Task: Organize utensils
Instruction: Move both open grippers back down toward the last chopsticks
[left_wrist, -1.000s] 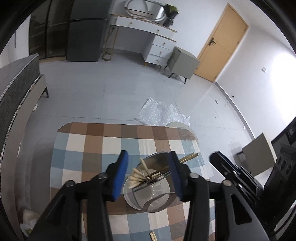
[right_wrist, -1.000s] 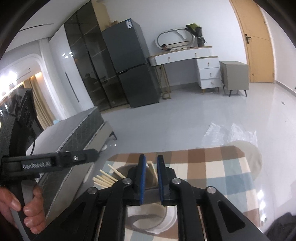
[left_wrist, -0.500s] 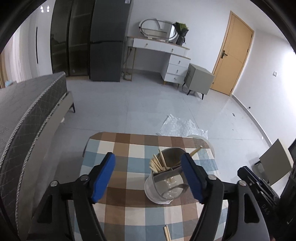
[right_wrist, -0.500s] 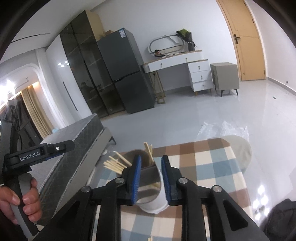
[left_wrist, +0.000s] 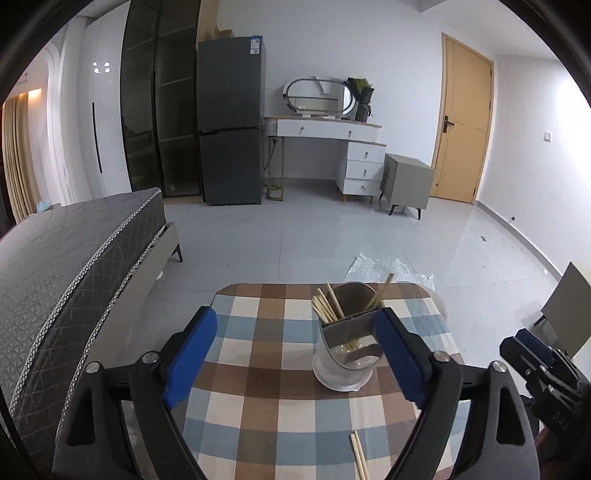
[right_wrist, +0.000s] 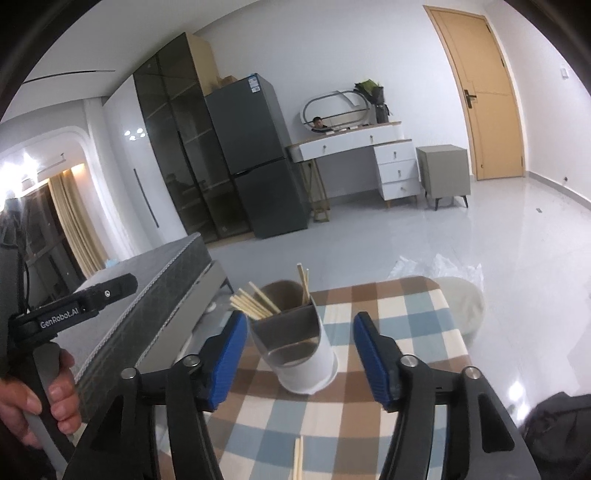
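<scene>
On the checked tablecloth (left_wrist: 258, 398) — grey tiled floor (left_wrist: 314, 243) beyond — both grippers' jaws have just been spreading, empty.

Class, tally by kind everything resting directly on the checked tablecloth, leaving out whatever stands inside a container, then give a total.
Utensil holder: 1
Loose chopsticks lying flat near the front edge: 2
Total: 3

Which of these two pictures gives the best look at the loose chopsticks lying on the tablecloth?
The left wrist view: the loose chopsticks show as a distinct pair on the tablecloth. The right wrist view catches them too, blurrier, at its bottom edge.
</scene>
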